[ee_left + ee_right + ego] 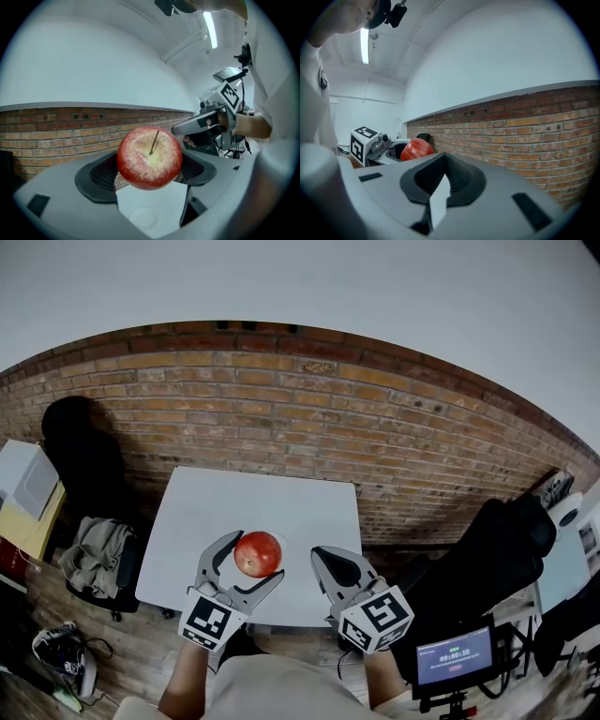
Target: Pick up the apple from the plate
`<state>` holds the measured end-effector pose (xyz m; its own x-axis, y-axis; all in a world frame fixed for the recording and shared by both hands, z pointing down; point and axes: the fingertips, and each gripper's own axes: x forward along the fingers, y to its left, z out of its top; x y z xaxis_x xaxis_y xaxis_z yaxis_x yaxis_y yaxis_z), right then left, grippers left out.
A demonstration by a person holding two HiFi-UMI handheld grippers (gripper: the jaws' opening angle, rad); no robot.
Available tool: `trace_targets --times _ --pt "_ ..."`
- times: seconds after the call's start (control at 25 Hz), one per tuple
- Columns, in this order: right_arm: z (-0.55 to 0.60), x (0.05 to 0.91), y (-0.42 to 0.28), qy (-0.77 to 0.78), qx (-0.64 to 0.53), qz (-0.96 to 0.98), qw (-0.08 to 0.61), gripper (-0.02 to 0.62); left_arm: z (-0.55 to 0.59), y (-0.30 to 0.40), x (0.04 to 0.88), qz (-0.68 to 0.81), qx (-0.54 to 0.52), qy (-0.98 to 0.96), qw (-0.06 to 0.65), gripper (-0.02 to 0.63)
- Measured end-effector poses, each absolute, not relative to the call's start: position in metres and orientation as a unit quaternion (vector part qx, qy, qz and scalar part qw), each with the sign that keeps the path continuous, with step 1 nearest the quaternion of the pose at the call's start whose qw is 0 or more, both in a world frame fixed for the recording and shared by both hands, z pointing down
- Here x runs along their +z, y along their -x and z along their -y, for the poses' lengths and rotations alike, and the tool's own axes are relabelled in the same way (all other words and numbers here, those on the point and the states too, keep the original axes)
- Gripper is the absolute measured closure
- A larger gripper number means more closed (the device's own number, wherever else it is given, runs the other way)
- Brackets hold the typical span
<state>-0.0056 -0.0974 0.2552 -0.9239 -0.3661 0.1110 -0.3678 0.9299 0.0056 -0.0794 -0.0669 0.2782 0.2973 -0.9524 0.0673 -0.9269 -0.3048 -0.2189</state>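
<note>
A red apple (258,553) with a pale, speckled top and a thin stem hangs above the white table (253,498). My left gripper (257,557) is shut on the apple, a dark pad pressed to each side of it (149,157). Far below it in the left gripper view, a faint white round plate (143,218) lies on the table. My right gripper (323,559) hovers just right of the apple, shut and empty. Its view shows the apple (416,149) to the left, held in the left gripper (401,150).
A red brick wall (309,418) runs behind the table. A black seat (487,549) and a small lit screen (455,652) stand at the right. Clothes on a chair (98,549), shoes (61,648) and a dark shape (75,442) are on the left.
</note>
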Motion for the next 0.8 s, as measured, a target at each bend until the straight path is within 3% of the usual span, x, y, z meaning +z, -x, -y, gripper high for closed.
trace_targets --times 0.8 --pt "0.111 0.26 0.019 -0.19 0.011 0.98 0.055 0.595 0.073 0.094 0.278 -0.588 -0.093 0.801 0.066 0.198"
